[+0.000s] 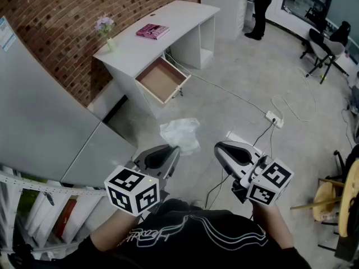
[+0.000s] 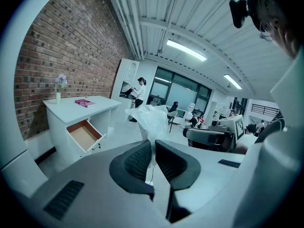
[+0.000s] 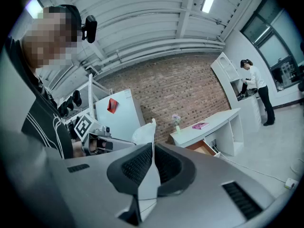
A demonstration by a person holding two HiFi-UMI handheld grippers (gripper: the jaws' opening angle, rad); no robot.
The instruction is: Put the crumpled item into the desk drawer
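1. Bag (image 1: 180,134), white and crumpled, hangs just ahead of the left gripper (image 1: 170,152) in the head view, clear of the floor. The right gripper (image 1: 220,149) is held level with it on the right, apart from the bag. Well ahead of both pairs of jaws, the drawer (image 1: 161,80) stands pulled out of the desk (image 1: 168,41).
2. In the left gripper view, the left gripper (image 2: 153,148) has its jaws pinching the bag (image 2: 151,120) at its lower end. The rest of the bag billows up past the tips. The drawer (image 2: 83,134) lies far ahead and to the left of the jaws, and the right gripper (image 2: 209,137) is off to their right.
3. In the right gripper view, the right gripper (image 3: 152,158) has its jaws pressed almost together, leaving only a thin slit. The bag (image 3: 144,133) shows beyond the tips, slightly left, next to the left gripper (image 3: 102,139). The drawer (image 3: 203,147) is ahead and to the right.
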